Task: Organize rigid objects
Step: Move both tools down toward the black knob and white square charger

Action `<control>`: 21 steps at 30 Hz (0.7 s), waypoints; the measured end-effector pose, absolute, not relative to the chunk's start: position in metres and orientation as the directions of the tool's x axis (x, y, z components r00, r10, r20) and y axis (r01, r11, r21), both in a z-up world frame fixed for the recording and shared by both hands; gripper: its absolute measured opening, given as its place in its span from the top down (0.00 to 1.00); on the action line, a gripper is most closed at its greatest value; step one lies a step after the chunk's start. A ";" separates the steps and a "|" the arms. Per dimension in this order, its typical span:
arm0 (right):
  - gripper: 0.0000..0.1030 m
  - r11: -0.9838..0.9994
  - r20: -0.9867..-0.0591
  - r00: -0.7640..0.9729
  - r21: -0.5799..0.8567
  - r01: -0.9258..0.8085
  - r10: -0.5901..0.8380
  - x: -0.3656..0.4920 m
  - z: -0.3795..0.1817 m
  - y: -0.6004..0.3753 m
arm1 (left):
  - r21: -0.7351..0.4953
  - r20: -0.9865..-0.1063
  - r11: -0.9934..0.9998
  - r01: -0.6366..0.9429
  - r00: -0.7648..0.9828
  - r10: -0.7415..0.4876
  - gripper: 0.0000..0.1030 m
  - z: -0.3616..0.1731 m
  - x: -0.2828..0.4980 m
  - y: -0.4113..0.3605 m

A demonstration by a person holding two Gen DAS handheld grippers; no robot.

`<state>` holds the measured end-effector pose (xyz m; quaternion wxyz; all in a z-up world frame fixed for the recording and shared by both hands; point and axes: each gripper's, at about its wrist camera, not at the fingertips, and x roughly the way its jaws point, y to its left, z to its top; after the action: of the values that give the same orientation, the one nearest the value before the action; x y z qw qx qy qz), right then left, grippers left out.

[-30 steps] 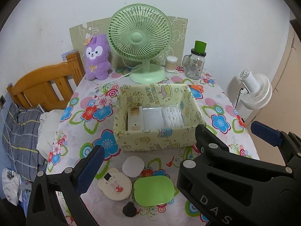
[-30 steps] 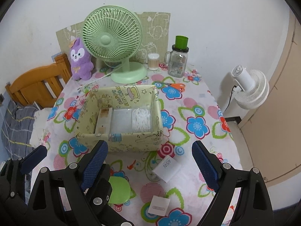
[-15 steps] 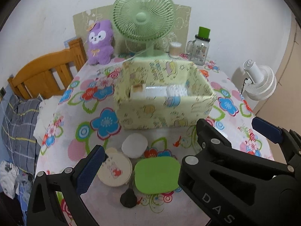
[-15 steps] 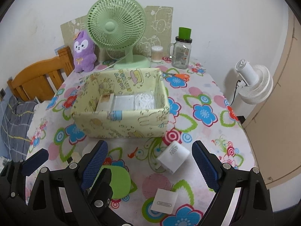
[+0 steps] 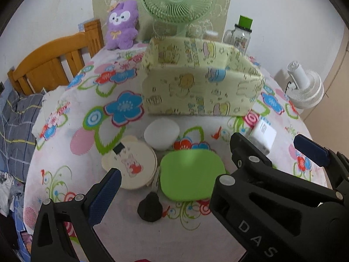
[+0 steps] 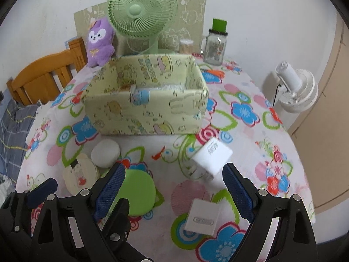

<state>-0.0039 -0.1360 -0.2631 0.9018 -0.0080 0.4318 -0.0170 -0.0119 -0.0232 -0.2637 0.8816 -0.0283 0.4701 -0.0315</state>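
Note:
A yellow patterned fabric box (image 5: 200, 87) (image 6: 146, 102) stands mid-table with items inside. In front of it lie a white round case (image 5: 161, 133) (image 6: 105, 155), a cream bunny-print compact (image 5: 130, 162) (image 6: 80, 175), a green rounded case (image 5: 192, 174) (image 6: 139, 191), a small black object (image 5: 150, 206), a white charger cube (image 6: 212, 157) (image 5: 262, 134) and a flat white box (image 6: 204, 217). My left gripper (image 5: 209, 163) is open, low over the green case. My right gripper (image 6: 174, 190) is open, low between the charger and flat box.
At the back stand a green desk fan (image 6: 141, 15), a purple plush (image 6: 100, 41), a jar with green lid (image 6: 216, 43) and a cotton-swab tub (image 6: 185, 45). A wooden chair (image 5: 54, 63) is at the left, a white floor fan (image 6: 294, 89) at the right.
Both grippers have dropped lower and closer to the table's front items. The box now shows from the side, its contents mostly hidden. Both stay open and empty.

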 end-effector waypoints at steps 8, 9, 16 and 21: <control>0.10 1.000 -0.781 0.624 -0.029 0.008 -0.028 -0.014 -0.283 -0.132 | -0.035 -0.847 0.997 0.075 0.527 -0.070 0.00 -0.283 -0.021 -0.024; 0.10 0.999 -0.782 0.623 -0.035 0.007 -0.032 -0.015 -0.287 -0.131 | -0.037 -0.853 0.996 0.076 0.517 -0.071 0.00 -0.286 -0.022 -0.023; 0.10 0.998 -0.792 0.607 -0.057 0.028 -0.062 -0.021 -0.301 -0.129 | -0.039 -0.871 0.995 0.088 0.486 -0.077 0.00 -0.303 -0.027 -0.021; 0.10 0.993 -0.789 0.603 -0.111 0.050 -0.118 -0.023 -0.306 -0.128 | -0.040 -0.885 0.995 0.094 0.460 -0.079 0.05 -0.312 -0.025 -0.021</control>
<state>-0.0226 -0.1278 -0.3057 0.8945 -0.0387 0.4428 -0.0470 -0.0254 -0.0213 -0.3121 0.8543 0.0074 0.5173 -0.0506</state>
